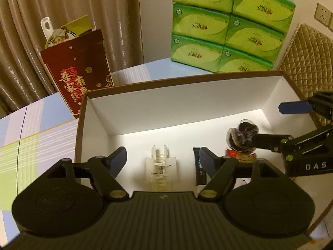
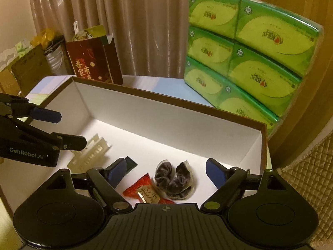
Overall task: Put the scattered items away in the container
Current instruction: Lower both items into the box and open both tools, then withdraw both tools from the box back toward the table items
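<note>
A white box with a brown rim stands on the table. On its floor lie a cream hair claw clip, a dark scrunchie, a red candy wrapper and a dark menthol packet. My left gripper hangs open over the clip, its pads clear of it. My right gripper is open above the scrunchie and candy, holding nothing.
A stack of green tissue packs stands behind the box at the right. A dark red gift bag stands behind it at the left, in front of a curtain. A quilted chair back is to the right. The tablecloth is plaid.
</note>
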`<act>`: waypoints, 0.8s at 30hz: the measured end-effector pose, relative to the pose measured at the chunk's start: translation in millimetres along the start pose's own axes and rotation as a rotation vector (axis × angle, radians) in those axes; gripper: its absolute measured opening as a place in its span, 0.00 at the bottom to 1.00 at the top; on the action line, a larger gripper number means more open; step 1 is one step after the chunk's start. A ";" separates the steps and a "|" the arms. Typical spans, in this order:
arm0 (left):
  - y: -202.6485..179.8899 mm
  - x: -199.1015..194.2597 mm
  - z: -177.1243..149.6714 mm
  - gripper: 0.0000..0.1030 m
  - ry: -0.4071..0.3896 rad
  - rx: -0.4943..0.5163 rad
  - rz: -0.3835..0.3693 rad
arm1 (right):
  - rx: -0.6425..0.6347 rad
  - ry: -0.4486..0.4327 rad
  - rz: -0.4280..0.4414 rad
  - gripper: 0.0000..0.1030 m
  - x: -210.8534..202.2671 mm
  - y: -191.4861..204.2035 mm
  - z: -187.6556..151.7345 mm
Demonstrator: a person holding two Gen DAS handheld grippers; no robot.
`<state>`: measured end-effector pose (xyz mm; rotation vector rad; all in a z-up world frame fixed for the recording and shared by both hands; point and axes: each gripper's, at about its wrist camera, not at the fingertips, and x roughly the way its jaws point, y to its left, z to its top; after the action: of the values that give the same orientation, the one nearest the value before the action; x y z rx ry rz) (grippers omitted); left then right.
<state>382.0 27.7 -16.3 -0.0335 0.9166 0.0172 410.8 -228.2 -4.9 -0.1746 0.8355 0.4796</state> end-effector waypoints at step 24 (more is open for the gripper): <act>-1.9 -128.7 -38.6 0.86 -0.159 -0.086 -0.018 | 0.073 -0.165 0.004 0.98 -111.8 17.2 -25.5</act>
<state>273.1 24.3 62.5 -0.1190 0.7565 0.0418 321.6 -259.5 62.3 -0.0655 0.6904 0.4599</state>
